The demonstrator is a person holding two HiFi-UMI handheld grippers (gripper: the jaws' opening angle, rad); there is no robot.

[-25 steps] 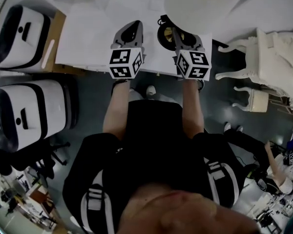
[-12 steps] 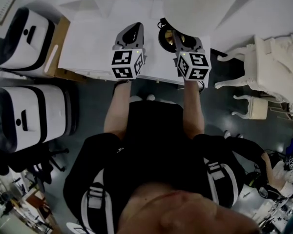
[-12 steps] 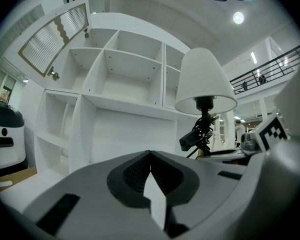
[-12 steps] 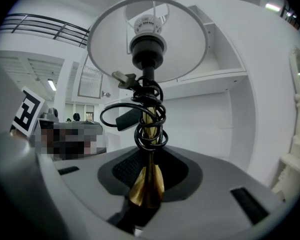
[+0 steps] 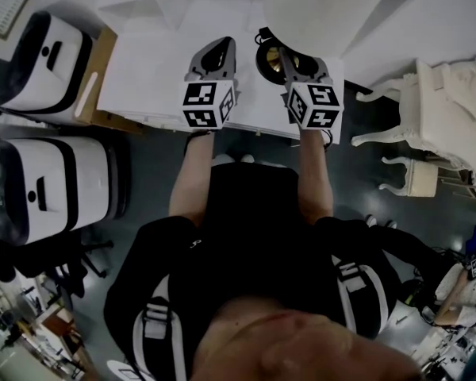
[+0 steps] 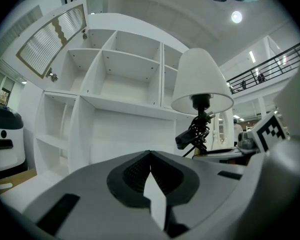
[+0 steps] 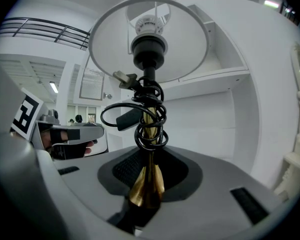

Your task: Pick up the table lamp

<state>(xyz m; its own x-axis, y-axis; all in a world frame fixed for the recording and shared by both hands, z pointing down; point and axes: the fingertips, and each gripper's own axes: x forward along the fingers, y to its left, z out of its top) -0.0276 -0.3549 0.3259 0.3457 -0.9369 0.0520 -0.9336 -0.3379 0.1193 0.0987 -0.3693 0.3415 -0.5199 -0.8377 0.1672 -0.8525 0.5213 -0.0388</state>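
Our right gripper [image 7: 146,186] is clamped on the brass stem of the table lamp [image 7: 149,39], which is upright over the white bench [image 5: 151,78], near its front edge. Our left gripper [image 6: 151,179] hangs just beside it, jaws together and empty.

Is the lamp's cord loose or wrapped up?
Wrapped up: the black cord is coiled round the stem of the table lamp, not hanging loose.

Table lamp [image 7: 148,109]: upright, white cone shade [image 6: 201,79], black socket
Stem [image 7: 147,191]: brass, flared low, black cord [image 7: 129,119] coiled round it
Place: stem clamped in right gripper [image 7: 146,176]
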